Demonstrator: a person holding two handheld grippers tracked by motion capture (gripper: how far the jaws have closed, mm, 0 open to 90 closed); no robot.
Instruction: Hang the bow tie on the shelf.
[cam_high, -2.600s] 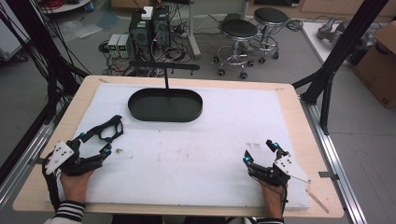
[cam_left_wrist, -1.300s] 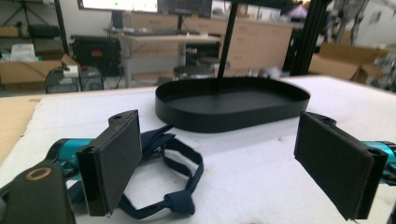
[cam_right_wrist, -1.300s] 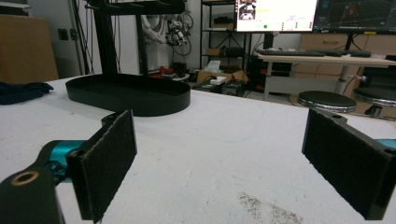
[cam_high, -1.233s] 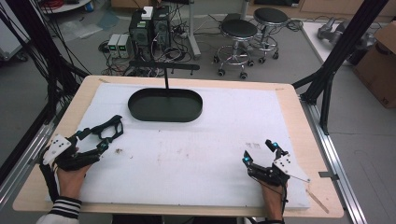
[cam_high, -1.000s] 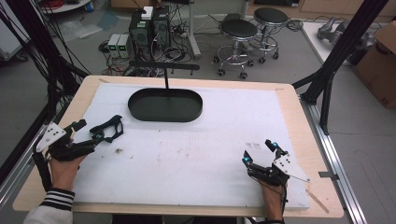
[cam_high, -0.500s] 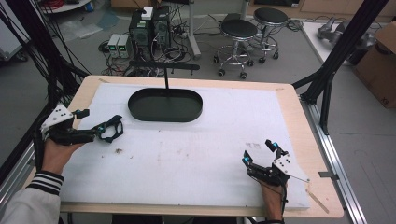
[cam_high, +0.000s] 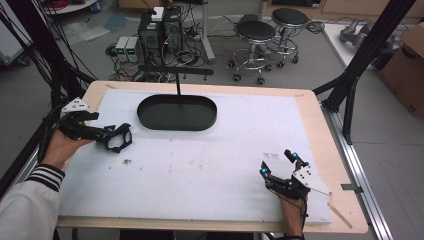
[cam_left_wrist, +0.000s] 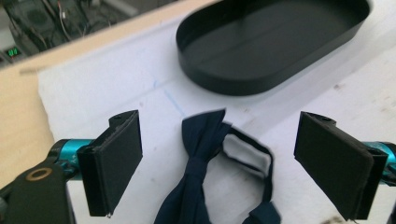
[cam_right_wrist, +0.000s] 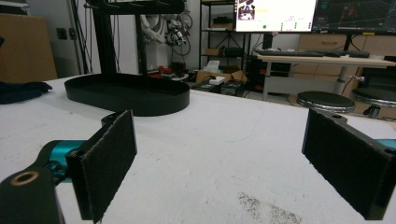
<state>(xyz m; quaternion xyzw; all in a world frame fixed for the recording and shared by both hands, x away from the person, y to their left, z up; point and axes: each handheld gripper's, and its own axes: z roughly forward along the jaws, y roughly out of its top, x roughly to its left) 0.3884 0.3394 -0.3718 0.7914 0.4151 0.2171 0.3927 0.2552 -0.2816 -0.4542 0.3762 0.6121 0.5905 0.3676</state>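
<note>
A dark navy bow tie (cam_high: 119, 138) with a looped strap lies on the white table cover at the left. My left gripper (cam_high: 107, 134) points at it from the table's left edge. In the left gripper view the bow tie (cam_left_wrist: 201, 154) lies between the two wide-apart pads (cam_left_wrist: 116, 158), and neither pad touches it, so the left gripper (cam_left_wrist: 219, 163) is open. My right gripper (cam_high: 278, 162) rests near the front right, open and holding nothing. In the right gripper view the right gripper (cam_right_wrist: 219, 168) has bare table between its jaws.
An empty black oval tray (cam_high: 177, 112) sits at the far middle, with a thin black post (cam_high: 178, 82) rising behind it. The tray (cam_left_wrist: 271, 42) lies just beyond the bow tie. Stools and computer cases stand on the floor past the table.
My left hand has swung from near the front edge out to the table's left edge and farther away, now aiming rightward at the bow tie. The bow tie has hardly shifted. The right gripper stayed still.
</note>
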